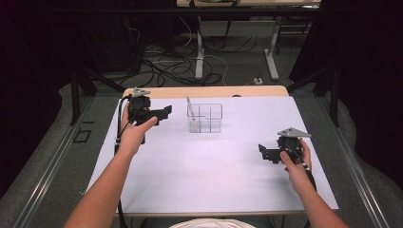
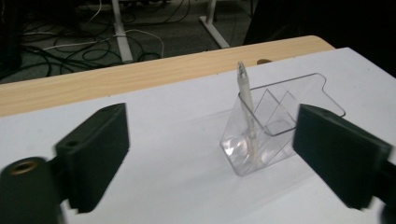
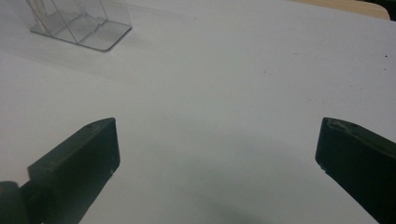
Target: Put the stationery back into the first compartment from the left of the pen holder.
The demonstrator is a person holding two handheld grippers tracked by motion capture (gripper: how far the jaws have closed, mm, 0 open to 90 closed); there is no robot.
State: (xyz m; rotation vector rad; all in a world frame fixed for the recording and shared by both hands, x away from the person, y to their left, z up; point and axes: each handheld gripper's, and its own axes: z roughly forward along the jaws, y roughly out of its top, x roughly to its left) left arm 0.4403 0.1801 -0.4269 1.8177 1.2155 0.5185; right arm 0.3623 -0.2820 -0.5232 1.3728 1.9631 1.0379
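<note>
A clear plastic organiser (image 1: pixel 205 118) with several compartments stands on the white table top (image 1: pixel 214 175), toward the back middle. A white pen (image 1: pixel 190 108) leans upright in its left compartment. The left gripper view brings the pen (image 2: pixel 246 100) and the organiser (image 2: pixel 280 135) close. My left gripper (image 1: pixel 164 113) is held to the left of the organiser, jaws wide apart and empty (image 2: pixel 212 158). My right gripper (image 1: pixel 264 153) hovers low at the right side of the table, also open with nothing between its jaws (image 3: pixel 217 163). The organiser's corner (image 3: pixel 81 25) sits at the upper left of the right gripper view.
A wooden strip (image 1: pixel 204 91) runs along the table's far edge. Beyond it lie cables (image 1: pixel 176 66) on the floor and white desk legs (image 1: pixel 272 57). Dark curtains flank both sides.
</note>
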